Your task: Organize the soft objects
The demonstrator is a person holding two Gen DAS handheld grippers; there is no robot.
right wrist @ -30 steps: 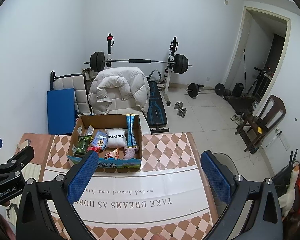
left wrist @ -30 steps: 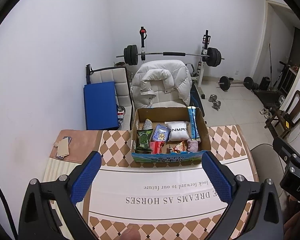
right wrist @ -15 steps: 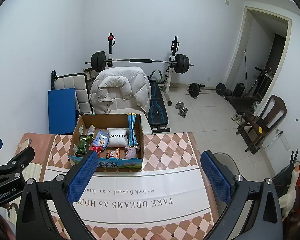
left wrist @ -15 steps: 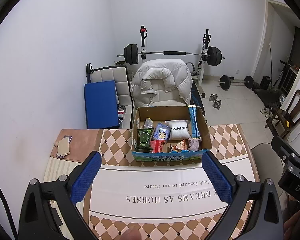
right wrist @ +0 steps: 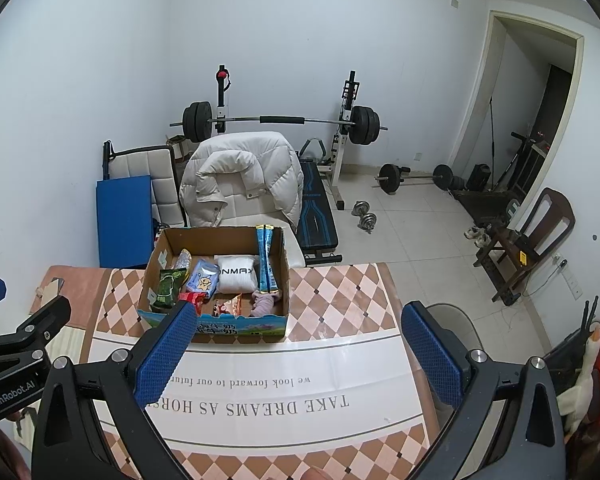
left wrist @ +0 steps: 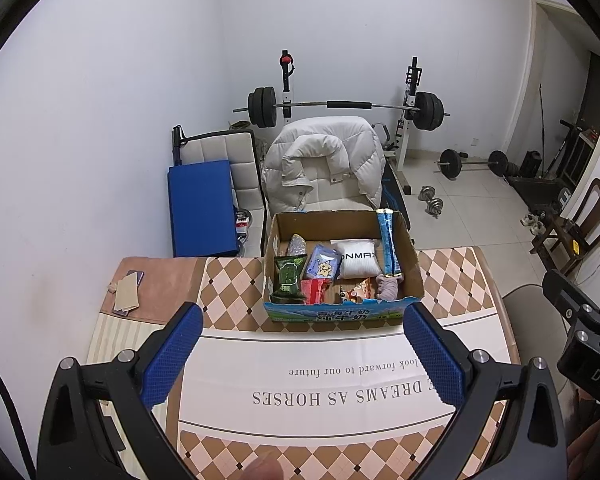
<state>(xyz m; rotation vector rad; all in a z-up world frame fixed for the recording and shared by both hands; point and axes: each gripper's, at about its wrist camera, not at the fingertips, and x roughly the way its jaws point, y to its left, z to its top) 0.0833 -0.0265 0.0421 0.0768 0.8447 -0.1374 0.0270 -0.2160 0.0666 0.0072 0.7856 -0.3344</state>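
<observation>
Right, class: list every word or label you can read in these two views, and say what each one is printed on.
"TAKE DREAMS AS HORSES": tablecloth, upside down.
"we look forward to our future": tablecloth too.
"GenRobot.AI": left gripper.
"ONMAX", start hidden: white pillow pack.
Chinese characters: cardboard box front, too blurred to read.
Snack packets: too small.

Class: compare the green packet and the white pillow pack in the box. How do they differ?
The green packet is dark with a cartoon figure; the white pack is plain with black lettering. The green packet sits at the box's left side, the white pack toward the right. Both lie inside, untouched.
</observation>
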